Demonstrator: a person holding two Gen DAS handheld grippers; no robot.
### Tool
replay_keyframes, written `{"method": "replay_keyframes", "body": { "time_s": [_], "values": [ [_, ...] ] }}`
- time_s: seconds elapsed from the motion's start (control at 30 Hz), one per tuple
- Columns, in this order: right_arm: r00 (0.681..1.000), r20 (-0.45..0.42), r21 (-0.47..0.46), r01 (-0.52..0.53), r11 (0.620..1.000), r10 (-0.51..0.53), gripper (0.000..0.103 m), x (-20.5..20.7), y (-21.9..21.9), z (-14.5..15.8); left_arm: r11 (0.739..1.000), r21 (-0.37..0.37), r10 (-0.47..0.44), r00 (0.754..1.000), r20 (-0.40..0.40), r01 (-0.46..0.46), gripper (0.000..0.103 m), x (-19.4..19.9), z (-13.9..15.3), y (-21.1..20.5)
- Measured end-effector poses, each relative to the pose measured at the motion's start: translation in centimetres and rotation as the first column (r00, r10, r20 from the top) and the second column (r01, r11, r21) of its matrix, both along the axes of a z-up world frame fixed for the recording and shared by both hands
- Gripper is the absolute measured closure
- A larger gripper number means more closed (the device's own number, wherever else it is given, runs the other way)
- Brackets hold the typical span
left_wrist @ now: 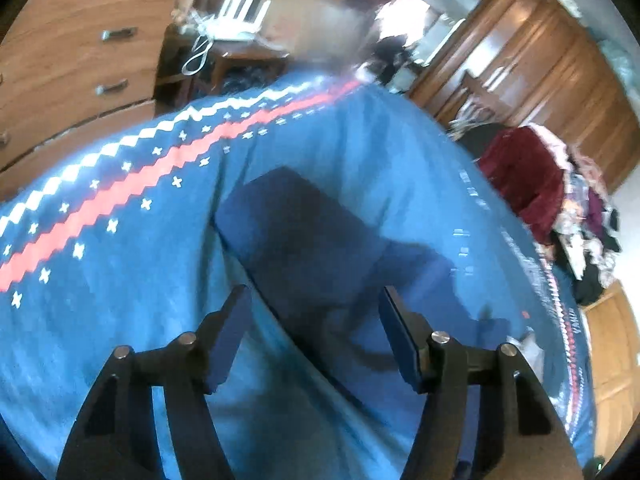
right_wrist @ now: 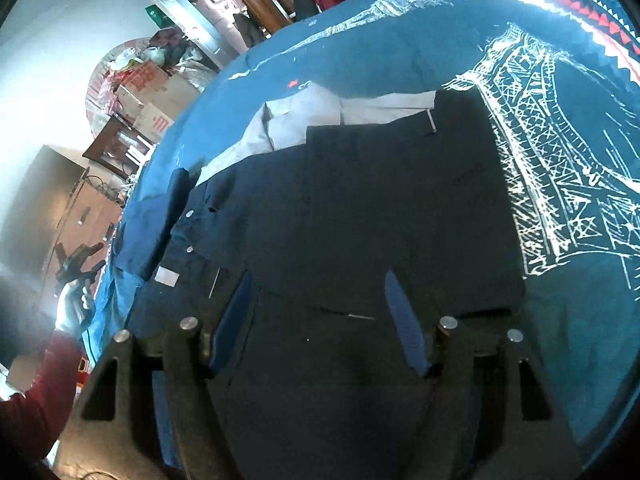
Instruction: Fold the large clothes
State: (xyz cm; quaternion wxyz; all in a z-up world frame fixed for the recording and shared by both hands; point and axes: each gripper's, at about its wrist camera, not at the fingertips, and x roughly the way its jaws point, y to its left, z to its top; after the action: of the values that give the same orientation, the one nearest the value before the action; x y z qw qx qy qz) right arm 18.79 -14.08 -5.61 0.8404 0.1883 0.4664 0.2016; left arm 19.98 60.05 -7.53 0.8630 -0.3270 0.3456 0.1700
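Note:
A dark navy garment (right_wrist: 360, 208) with a pale grey inner part (right_wrist: 304, 116) lies spread on a blue bedspread (right_wrist: 580, 340) printed with a white tower. My right gripper (right_wrist: 320, 304) hovers open just above the garment's near part, nothing between its fingers. In the left wrist view a dark navy strip of cloth (left_wrist: 304, 232) lies flat on the bedspread (left_wrist: 120, 300), which has a red and white zigzag band. My left gripper (left_wrist: 316, 308) is open over the strip's near end and holds nothing. The motion blurs this view.
Wooden drawers (left_wrist: 80, 40) stand beyond the bed's far edge, with a white router (left_wrist: 236, 16) beside them. A heap of maroon and mixed clothes (left_wrist: 528, 184) sits at the bed's right edge, in front of a wooden wardrobe (left_wrist: 520, 60). Cardboard boxes (right_wrist: 148, 92) stand off the bed. A white-gloved hand (right_wrist: 70, 308) shows at far left.

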Motion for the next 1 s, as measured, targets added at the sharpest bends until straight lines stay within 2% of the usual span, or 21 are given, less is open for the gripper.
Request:
{"method": "replay_keyframes", "body": {
  "time_s": [0.1, 0.23, 0.5, 0.57, 0.6, 0.63, 0.67, 0.7, 0.77, 0.8, 0.87, 0.97, 1.0],
  "values": [
    [1.0, 0.002, -0.007, -0.005, 1.0, 0.005, 0.035, 0.2, 0.6, -0.1, 0.999, -0.034, 0.022, 0.999, -0.048, -0.024, 0.036, 1.5, -1.7, 1.6],
    [1.0, 0.0, -0.009, -0.013, 1.0, 0.013, 0.035, 0.5, 1.2, -0.2, 0.997, -0.04, 0.057, 0.995, -0.083, -0.06, 0.036, 2.6, -3.3, 2.5],
    [0.999, 0.017, -0.02, -0.031, 0.999, 0.032, 0.035, 0.4, 2.1, 0.1, 0.997, -0.012, 0.08, 0.994, -0.068, -0.081, 0.038, 4.1, -5.1, 3.8],
    [0.999, 0.022, -0.027, -0.035, 0.999, 0.035, 0.035, 0.3, 2.5, 0.1, 0.998, 0.006, 0.059, 0.996, -0.066, -0.059, 0.056, 4.7, -5.0, 3.9],
    [0.999, 0.026, -0.032, -0.034, 0.999, 0.035, 0.037, 0.3, 2.6, 0.0, 0.999, 0.026, 0.045, 0.995, -0.084, -0.043, 0.073, 5.2, -5.0, 3.8],
    [0.999, 0.027, -0.032, -0.031, 0.999, 0.032, 0.039, 0.2, 2.6, 0.0, 0.999, 0.041, 0.032, 0.995, -0.093, -0.028, 0.079, 5.4, -5.0, 3.6],
    [0.999, 0.029, -0.019, -0.025, 1.0, 0.026, 0.046, 0.2, 2.6, 0.0, 0.998, 0.063, 0.017, 0.995, -0.102, -0.01, 0.081, 5.6, -4.8, 3.1],
    [0.999, 0.033, -0.009, -0.018, 1.0, 0.018, 0.057, 0.1, 2.5, 0.0, 0.997, 0.078, 0.008, 0.995, -0.1, 0.0, 0.086, 5.6, -4.4, 2.8],
    [0.999, 0.04, 0.006, -0.001, 1.0, 0.001, 0.066, 0.0, 2.2, 0.1, 0.997, 0.074, -0.03, 0.999, -0.037, 0.032, 0.097, 5.2, -3.0, 1.9],
    [0.999, 0.045, 0.014, 0.01, 1.0, -0.011, 0.067, 0.0, 1.9, 0.3, 0.996, 0.057, -0.071, 0.997, 0.026, 0.07, 0.097, 5.0, -1.6, 0.7],
    [0.998, 0.054, 0.038, 0.024, 0.999, -0.026, 0.068, -0.1, 1.2, 0.6, 0.98, 0.132, -0.159, 0.983, 0.087, 0.147, 0.097, 4.9, 1.6, -2.9],
    [0.997, 0.073, 0.056, 0.034, 0.998, -0.038, 0.071, -0.7, -0.1, 1.1, 0.948, 0.181, -0.297, 0.934, 0.198, 0.263, 0.097, 4.7, 6.6, -9.6],
    [0.996, 0.074, 0.061, 0.038, 0.997, -0.043, 0.071, -0.8, -0.4, 1.2, 0.932, 0.185, -0.349, 0.905, 0.244, 0.31, 0.097, 4.9, 8.3, -12.4]
  ]
}}
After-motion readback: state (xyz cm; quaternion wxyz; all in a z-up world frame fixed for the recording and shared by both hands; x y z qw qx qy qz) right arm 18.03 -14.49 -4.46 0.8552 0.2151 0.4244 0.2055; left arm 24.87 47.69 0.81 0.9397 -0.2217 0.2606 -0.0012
